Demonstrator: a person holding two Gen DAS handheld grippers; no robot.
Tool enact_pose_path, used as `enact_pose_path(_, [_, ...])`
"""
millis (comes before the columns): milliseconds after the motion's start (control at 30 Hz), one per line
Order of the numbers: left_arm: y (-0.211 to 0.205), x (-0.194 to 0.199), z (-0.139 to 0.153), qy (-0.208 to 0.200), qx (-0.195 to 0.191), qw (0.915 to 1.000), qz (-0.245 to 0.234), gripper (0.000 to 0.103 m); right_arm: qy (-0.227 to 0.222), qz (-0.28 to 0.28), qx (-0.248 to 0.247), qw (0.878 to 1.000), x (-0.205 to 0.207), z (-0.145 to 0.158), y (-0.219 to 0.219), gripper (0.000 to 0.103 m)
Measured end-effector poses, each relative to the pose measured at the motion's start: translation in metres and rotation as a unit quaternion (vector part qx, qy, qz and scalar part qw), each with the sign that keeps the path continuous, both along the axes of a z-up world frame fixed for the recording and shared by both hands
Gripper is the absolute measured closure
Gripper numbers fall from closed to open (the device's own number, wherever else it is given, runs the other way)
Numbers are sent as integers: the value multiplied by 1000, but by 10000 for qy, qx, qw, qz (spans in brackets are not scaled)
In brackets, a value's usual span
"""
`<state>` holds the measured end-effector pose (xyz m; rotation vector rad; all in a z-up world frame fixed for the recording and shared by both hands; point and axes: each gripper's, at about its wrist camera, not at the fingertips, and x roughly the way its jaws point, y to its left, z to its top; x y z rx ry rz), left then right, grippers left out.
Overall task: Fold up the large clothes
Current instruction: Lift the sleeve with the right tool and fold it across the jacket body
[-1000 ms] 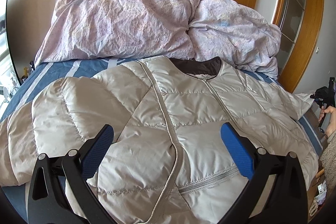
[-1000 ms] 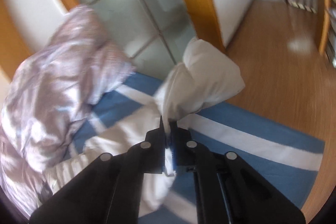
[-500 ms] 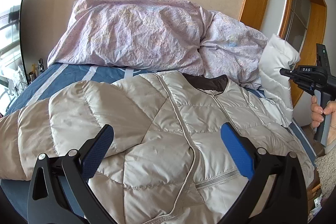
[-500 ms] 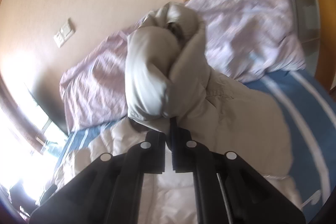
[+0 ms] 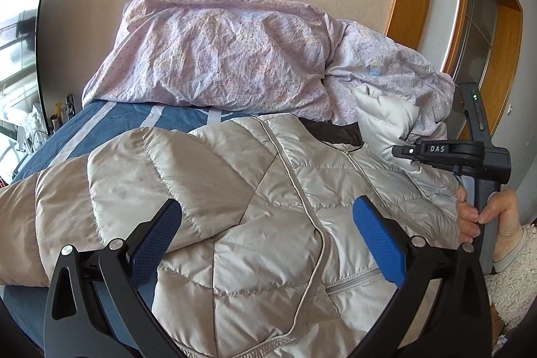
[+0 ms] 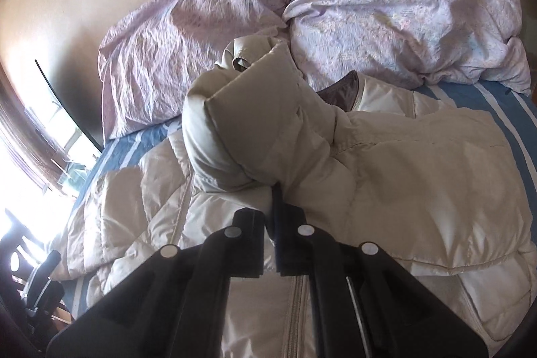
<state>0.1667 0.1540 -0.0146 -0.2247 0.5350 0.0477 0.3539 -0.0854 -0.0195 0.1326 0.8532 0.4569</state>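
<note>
Right wrist view: jacket (image 6: 402, 176) flat on bed (image 6: 496, 103), front up. Right tool (image 6: 273, 223) clamped on sleeve (image 6: 235, 130), raised over chest. Left tool (image 5: 265, 237) wide open, empty. Sleeve fold-in under way; remaining folds pending.

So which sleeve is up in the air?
The sleeve pinched in the right claw is up. The other sleeve lies flat on the bed.
</note>
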Motion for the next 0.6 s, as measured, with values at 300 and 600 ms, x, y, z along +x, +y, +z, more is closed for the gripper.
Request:
enact_pose_path(300, [17,-11,-3,-97,-422,9990,57,1,134,343,-1895,9812,-6,-44,53,92])
enact_pose_path(600, [57,-47,-10,-222,-920,9945,456,1,-147,872,-2746,9575,-47,-39,65,45])
